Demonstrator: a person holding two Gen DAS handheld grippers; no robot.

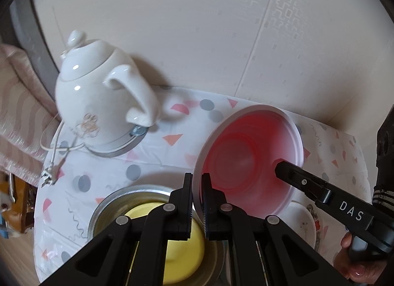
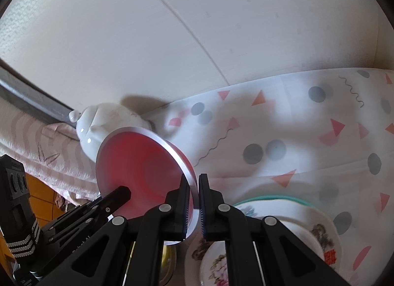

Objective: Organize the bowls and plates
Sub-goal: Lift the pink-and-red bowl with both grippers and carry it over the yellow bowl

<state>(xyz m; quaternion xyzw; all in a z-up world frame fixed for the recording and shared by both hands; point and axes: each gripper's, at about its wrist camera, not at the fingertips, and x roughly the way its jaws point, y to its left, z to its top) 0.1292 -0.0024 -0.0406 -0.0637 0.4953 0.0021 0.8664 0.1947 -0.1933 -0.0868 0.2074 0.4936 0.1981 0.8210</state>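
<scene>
A red bowl (image 1: 248, 152) with a silver rim is held tilted in the air between both grippers. My left gripper (image 1: 197, 202) is shut on its near-left rim. My right gripper (image 2: 194, 209) is shut on the rim at the opposite side; the bowl also shows in the right wrist view (image 2: 140, 165). Below the left gripper a yellow bowl (image 1: 182, 244) sits inside a metal bowl (image 1: 108, 207). White floral plates (image 2: 317, 231) lie stacked under the right gripper, partly hidden by its fingers.
A white electric kettle (image 1: 98, 103) stands on its base at the back left, its cord and plug (image 1: 49, 175) trailing on the patterned tablecloth (image 2: 283, 123). A wall is close behind. The table edge drops off at left.
</scene>
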